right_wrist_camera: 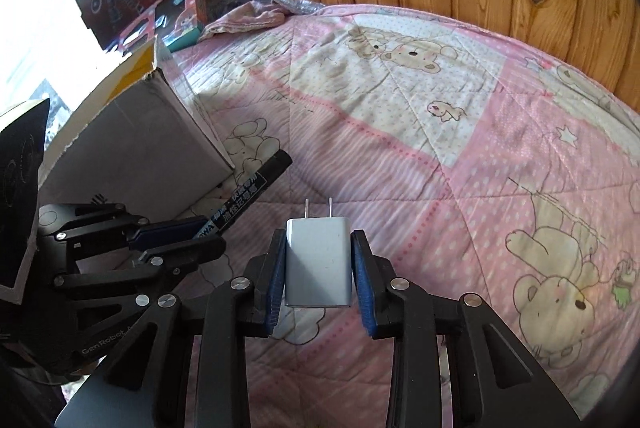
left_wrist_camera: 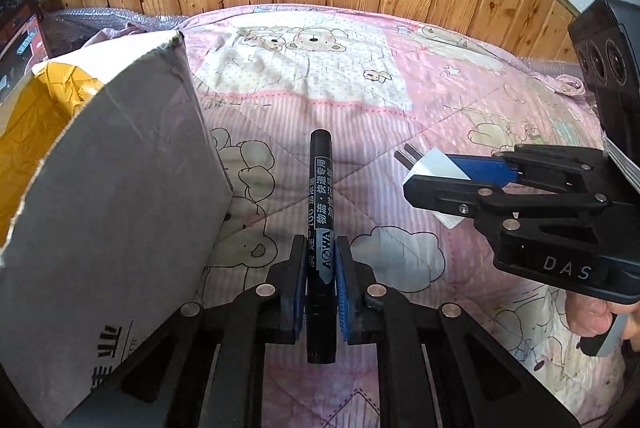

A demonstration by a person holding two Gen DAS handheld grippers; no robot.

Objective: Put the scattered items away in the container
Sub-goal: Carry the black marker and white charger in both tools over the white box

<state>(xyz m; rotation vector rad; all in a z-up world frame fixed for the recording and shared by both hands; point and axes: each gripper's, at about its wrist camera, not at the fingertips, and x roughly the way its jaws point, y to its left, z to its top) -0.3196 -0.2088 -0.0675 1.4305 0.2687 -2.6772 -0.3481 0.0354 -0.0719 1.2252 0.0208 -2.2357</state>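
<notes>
Clamped in the left gripper (left_wrist_camera: 320,292) is a black marker (left_wrist_camera: 320,203), the right gripper (right_wrist_camera: 319,260) pinches a white charger (right_wrist_camera: 318,262), both above the quilt (right_wrist_camera: 440,147) beside the cardboard box (left_wrist_camera: 120,187) (neither dropped in yet).

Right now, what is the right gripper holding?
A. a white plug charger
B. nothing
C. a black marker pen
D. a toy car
A: the right gripper is shut on the white plug charger, prongs pointing forward, while the black marker pen sits in the left gripper.
</notes>
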